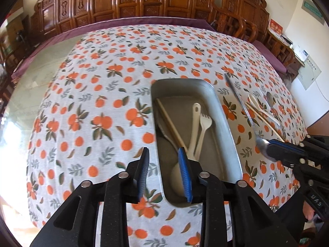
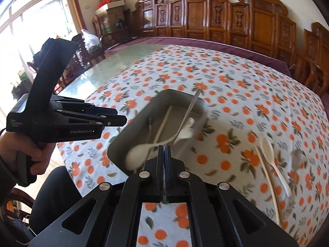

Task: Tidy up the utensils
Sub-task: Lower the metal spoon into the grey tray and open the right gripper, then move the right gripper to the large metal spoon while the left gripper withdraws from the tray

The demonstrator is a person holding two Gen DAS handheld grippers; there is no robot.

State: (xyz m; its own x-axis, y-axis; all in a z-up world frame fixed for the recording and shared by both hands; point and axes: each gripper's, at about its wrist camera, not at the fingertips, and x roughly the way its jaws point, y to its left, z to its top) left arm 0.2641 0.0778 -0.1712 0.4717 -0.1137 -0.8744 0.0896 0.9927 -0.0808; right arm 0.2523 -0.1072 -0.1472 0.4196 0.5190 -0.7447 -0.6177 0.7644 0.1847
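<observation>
A metal tray sits on the orange-print tablecloth and holds a chopstick, a white fork, a white spoon and a metal spoon. My left gripper is open and empty over the tray's near left edge. My right gripper is shut on a metal knife, handle pinched, blade pointing up over the tray; the knife also shows in the left wrist view. A white spoon, a chopstick and a metal spoon lie on the cloth to the right.
Carved wooden chairs line the far side of the table. Bare glass tabletop lies left of the cloth. The person's left hand grips the left tool's handle.
</observation>
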